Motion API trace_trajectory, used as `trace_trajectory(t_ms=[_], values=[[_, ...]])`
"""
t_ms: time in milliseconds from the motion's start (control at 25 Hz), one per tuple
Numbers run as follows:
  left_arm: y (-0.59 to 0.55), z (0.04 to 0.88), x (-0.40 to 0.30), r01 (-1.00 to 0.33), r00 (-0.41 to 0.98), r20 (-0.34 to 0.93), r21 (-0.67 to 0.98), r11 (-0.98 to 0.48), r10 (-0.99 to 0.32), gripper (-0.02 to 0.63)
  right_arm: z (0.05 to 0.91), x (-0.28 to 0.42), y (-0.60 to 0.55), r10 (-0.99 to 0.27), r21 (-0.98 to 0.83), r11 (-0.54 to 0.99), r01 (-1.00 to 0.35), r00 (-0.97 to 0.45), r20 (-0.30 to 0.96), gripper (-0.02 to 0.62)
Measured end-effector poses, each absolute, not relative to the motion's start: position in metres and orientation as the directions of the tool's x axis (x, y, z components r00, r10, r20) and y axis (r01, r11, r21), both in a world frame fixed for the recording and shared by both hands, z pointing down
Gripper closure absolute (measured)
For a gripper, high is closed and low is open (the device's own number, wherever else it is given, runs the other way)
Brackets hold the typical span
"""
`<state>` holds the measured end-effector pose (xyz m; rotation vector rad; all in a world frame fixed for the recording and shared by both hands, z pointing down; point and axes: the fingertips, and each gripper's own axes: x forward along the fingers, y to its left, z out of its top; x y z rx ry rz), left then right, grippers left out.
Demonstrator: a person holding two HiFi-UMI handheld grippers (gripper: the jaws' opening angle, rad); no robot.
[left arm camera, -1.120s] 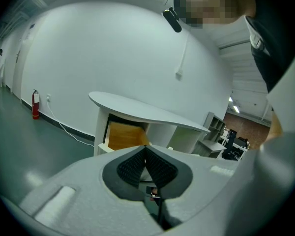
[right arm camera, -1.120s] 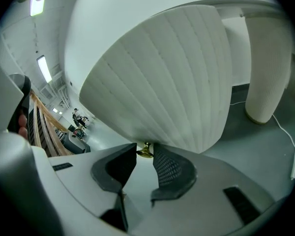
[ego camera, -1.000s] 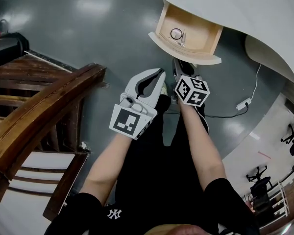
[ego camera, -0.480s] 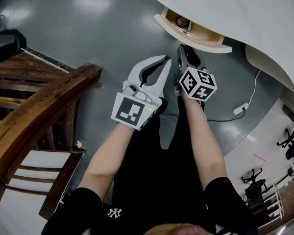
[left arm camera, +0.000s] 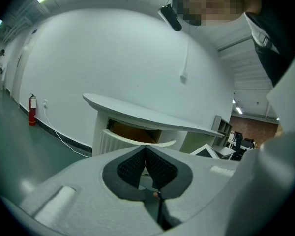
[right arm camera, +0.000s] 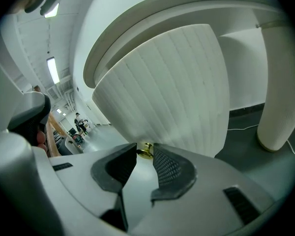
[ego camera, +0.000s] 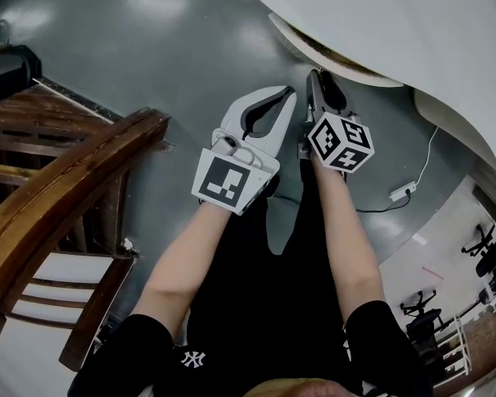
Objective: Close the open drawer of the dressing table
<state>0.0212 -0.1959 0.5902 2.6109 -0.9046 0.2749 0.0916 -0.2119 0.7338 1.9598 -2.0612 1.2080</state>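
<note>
This was a large indoor hall used as a work or test space, with home furniture set up in it. A glossy grey floor (ego camera: 149,48) ran to tall plain white walls (left arm camera: 113,58) under long strip ceiling lights (right arm camera: 52,69). A red fire extinguisher (left arm camera: 32,110) stood at the wall's foot. A white curved dressing table (ego camera: 413,23) and a dark brown wooden chair (ego camera: 58,197) stood on that floor, and black office chairs (ego camera: 488,251) stood at its far side.

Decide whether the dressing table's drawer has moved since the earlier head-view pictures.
Yes. The drawer has slid in under the dressing table's white top; its wooden inside no longer shows in the head view, only its front edge.
</note>
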Motion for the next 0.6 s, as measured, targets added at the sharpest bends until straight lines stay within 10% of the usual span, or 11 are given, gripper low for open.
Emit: trace_trajectory(t_ms=[600], values=[[-0.226, 0.607, 0.023, -0.644, 0.764, 0.276, 0.264, -0.718, -0.583, 0.597, 0.730, 0.121, -0.262, -0.869, -0.453, -0.094, -0.886, -0.148, 0.471, 0.480]])
